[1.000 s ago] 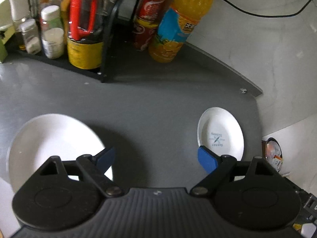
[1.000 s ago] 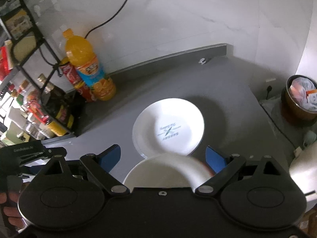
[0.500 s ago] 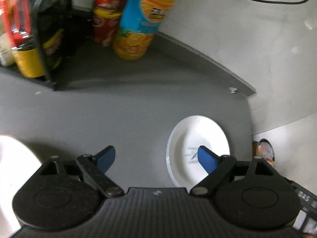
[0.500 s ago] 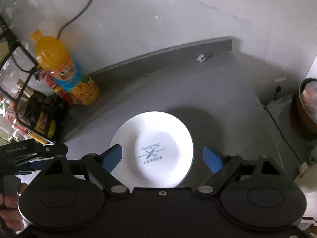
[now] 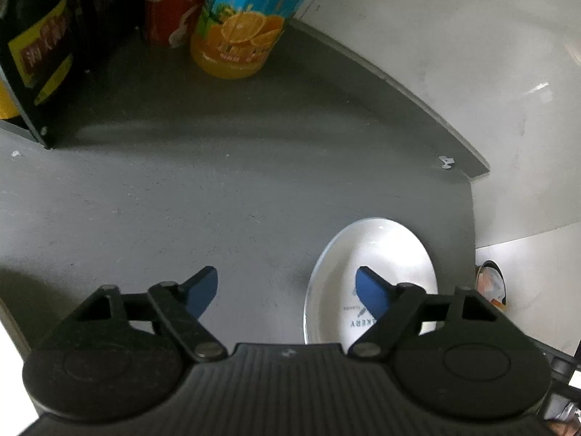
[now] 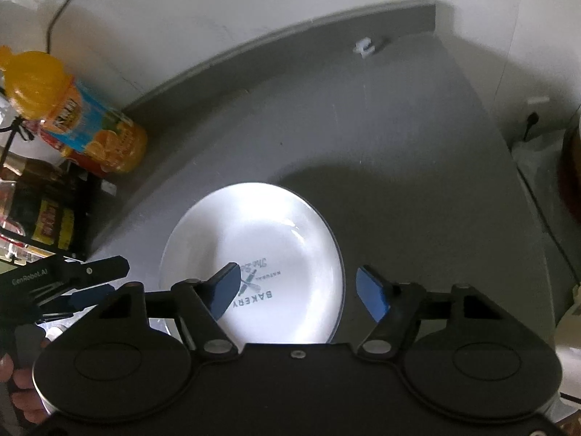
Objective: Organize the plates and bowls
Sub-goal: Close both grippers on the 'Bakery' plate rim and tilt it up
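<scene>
A white plate (image 6: 261,239) with "BAKERY" printed on it lies flat on the grey counter (image 6: 399,181). My right gripper (image 6: 297,294) hovers open over the plate's near half, its left fingertip above the print and its right one just past the rim. In the left wrist view the same plate (image 5: 385,254) sits at the lower right. My left gripper (image 5: 287,290) is open, with its right fingertip over the plate and its left one over bare counter. Neither gripper holds anything. The left gripper (image 6: 105,279) also shows at the right view's left edge.
An orange juice bottle (image 5: 239,29), a red can (image 5: 170,7) and a black rack with bottles (image 5: 40,54) stand at the back left against the wall. The counter ends just right of the plate, with a bin (image 5: 490,283) below. A hand (image 6: 14,381) grips the left tool.
Both grippers have moved in toward the printed plate, which now looks larger. A big white plate has slid out of the left view. A white bowl under the right gripper is gone from view.
</scene>
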`<action>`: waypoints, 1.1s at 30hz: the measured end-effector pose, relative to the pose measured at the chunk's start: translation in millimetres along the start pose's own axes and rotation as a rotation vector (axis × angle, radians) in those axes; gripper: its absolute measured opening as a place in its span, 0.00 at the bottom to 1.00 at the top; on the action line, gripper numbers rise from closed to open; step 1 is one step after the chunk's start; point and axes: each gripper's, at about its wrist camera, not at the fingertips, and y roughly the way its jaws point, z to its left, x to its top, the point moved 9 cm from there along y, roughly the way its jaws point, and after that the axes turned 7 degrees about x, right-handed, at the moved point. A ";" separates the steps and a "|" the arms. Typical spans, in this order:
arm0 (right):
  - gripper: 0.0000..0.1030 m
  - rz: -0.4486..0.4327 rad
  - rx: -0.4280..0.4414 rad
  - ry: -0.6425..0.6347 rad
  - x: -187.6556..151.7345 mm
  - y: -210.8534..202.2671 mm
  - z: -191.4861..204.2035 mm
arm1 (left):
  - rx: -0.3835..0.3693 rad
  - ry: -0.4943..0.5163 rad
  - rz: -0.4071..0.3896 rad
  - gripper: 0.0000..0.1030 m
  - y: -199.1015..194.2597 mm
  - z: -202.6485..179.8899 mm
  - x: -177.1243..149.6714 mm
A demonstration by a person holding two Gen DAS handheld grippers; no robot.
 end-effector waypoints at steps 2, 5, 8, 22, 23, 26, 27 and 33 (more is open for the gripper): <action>0.67 0.018 0.009 0.001 2.8 5.8 -0.3 | -0.012 -0.014 0.008 0.70 5.9 0.4 1.7; 0.67 0.042 0.016 -0.001 5.9 16.4 -0.2 | -0.025 -0.024 0.016 0.64 13.9 -1.7 5.0; 0.65 0.059 0.008 -0.016 9.7 25.4 -0.5 | -0.026 -0.019 0.021 0.58 22.0 -2.5 8.0; 0.27 0.099 -0.054 0.029 10.7 51.3 -24.9 | -0.045 -0.023 0.062 0.26 41.9 -0.7 13.4; 0.24 0.093 -0.051 0.031 9.9 51.5 -25.9 | -0.049 -0.023 0.068 0.25 43.4 -0.9 12.6; 0.22 0.086 -0.027 0.047 8.4 49.2 -29.6 | -0.052 -0.004 0.075 0.23 46.4 -4.1 11.1; 0.22 0.089 -0.021 0.053 7.7 48.6 -30.7 | -0.048 -0.001 0.077 0.23 47.0 -4.3 10.8; 0.21 0.128 -0.014 0.065 0.4 44.8 -34.3 | -0.056 -0.027 0.079 0.24 39.4 -6.1 17.6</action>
